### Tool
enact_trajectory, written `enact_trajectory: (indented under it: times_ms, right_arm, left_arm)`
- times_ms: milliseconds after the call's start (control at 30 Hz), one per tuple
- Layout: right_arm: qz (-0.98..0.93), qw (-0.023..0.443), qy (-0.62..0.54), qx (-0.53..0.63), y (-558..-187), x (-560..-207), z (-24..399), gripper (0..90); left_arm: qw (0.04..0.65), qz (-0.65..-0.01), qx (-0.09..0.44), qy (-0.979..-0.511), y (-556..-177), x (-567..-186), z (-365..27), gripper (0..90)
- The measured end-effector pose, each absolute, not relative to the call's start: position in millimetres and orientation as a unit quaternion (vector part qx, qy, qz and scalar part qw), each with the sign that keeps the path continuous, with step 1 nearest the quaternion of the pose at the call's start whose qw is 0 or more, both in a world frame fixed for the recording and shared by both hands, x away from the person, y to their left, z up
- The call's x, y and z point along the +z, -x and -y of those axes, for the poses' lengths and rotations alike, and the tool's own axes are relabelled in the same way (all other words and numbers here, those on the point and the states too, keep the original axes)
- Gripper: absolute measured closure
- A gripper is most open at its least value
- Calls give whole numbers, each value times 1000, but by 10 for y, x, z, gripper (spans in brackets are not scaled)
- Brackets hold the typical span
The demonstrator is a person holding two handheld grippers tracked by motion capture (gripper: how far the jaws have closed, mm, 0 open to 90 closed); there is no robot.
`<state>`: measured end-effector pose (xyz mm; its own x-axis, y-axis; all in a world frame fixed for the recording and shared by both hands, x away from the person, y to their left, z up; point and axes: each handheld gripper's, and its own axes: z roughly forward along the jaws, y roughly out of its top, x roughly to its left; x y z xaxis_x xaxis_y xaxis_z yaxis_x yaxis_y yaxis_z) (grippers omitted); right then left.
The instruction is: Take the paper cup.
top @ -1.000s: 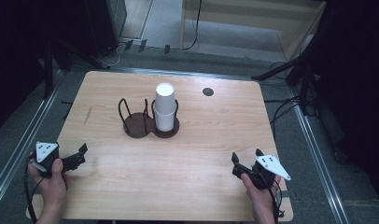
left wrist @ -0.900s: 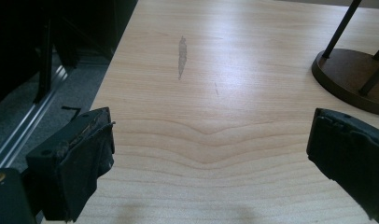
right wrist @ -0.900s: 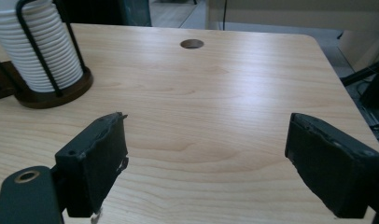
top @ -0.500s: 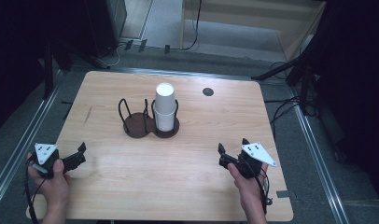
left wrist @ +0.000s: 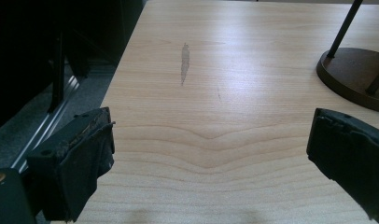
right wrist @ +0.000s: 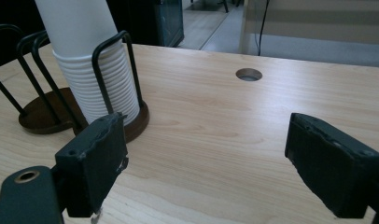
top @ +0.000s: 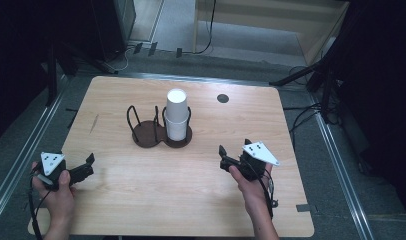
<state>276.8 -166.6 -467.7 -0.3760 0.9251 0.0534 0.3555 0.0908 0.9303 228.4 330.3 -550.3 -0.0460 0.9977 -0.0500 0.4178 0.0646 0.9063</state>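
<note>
A tall stack of white paper cups [top: 176, 112] stands in the right ring of a dark wire holder [top: 147, 135] with two round bases, near the table's middle. The holder's left ring is empty. My right gripper [top: 235, 146] hovers right of and nearer than the holder, open, nothing between its jaws. In the right gripper view, the cups [right wrist: 85, 56] and holder [right wrist: 131, 123] lie ahead to the left of the open gripper [right wrist: 206, 126]. My left gripper [top: 88, 166] rests open near the front left corner. In the left gripper view, the gripper [left wrist: 211, 126] frames bare wood, the holder base [left wrist: 355, 74] at far right.
The wooden table [top: 141, 200] has a round cable hole [top: 222, 98] behind and right of the cups, also visible as the hole [right wrist: 249, 74] in the right gripper view. Metal rails and cables run along the floor on both sides. A dark scuff [left wrist: 184, 60] marks the wood.
My right gripper has moved left and slightly up from the front right edge toward the cup holder, jaws still open. The left gripper has stayed put.
</note>
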Motion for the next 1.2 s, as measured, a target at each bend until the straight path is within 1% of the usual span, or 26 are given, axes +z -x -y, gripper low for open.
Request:
enact_trajectory:
  times_ms: [433, 1200]
  right_arm:
    - [-697, 287, -441, 487, -2947, -4522, 1276, 124]
    - [-712, 275, -406, 503, -3156, -4436, 713, 116]
  left_arm:
    - [386, -620, 369, -575, -2293, -5502, -3310, 13]
    - [383, -618, 372, -576, -2296, -5502, -3302, 13]
